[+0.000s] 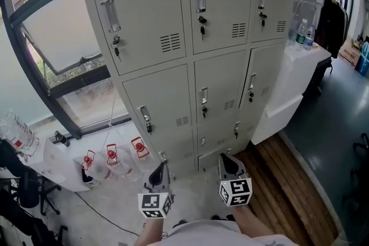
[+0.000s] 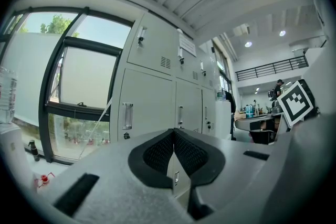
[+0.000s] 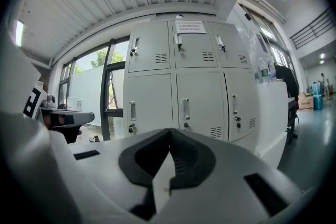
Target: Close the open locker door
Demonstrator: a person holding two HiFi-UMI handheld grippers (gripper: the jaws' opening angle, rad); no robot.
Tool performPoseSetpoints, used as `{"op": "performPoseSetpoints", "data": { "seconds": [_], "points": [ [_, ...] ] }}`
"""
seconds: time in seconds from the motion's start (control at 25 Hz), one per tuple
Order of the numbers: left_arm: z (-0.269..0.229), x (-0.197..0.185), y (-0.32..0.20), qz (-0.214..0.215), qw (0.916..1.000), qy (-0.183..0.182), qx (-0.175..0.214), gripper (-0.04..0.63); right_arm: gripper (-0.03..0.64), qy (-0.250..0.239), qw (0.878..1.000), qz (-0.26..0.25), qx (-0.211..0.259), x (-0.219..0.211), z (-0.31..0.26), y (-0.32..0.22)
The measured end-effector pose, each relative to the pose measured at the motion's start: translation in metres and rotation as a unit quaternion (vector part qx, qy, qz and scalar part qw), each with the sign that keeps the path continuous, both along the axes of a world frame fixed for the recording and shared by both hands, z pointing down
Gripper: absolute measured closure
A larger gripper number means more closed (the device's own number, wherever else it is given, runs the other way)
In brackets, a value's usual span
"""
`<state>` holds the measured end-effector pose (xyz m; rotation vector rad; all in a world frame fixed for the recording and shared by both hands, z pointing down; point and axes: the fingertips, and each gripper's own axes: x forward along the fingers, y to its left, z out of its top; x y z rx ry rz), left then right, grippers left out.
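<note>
Two grippers lowest in the head view, left gripper point(image 1: 161, 169) and right gripper point(image 1: 226, 159), each with jaws pressed together on nothing, held level and well short of the lockers. Beyond them a strip of floor point(image 1: 115, 201), then the grey locker bank point(image 1: 151, 20), three by three. Nearly every door flush with its frame. Only the bottom-middle door point(image 1: 218, 141), straight ahead of the right gripper, possibly ajar along its lower edge, though too small to tell. No contact with any door. By judgement, either closing not yet begun or nothing left but a final push on that low door.
</note>
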<state>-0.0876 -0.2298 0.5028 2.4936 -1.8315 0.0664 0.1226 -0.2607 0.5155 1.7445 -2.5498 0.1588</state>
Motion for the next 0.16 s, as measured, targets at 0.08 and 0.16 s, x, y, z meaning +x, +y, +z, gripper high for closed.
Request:
{"op": "performPoseSetpoints", "data": {
  "seconds": [0.08,0.16],
  "points": [
    [0.0015,-0.0003,-0.0004,-0.001,1.0,0.0,-0.003,0.586,0.604,0.0,1.0,0.0,0.001,-0.0002,-0.0009,0.0002],
    [0.0029,-0.0008,-0.001,-0.002,1.0,0.001,-0.006,0.586,0.604,0.001,1.0,-0.001,0.003,-0.0005,-0.0017,0.0001]
  ]
}}
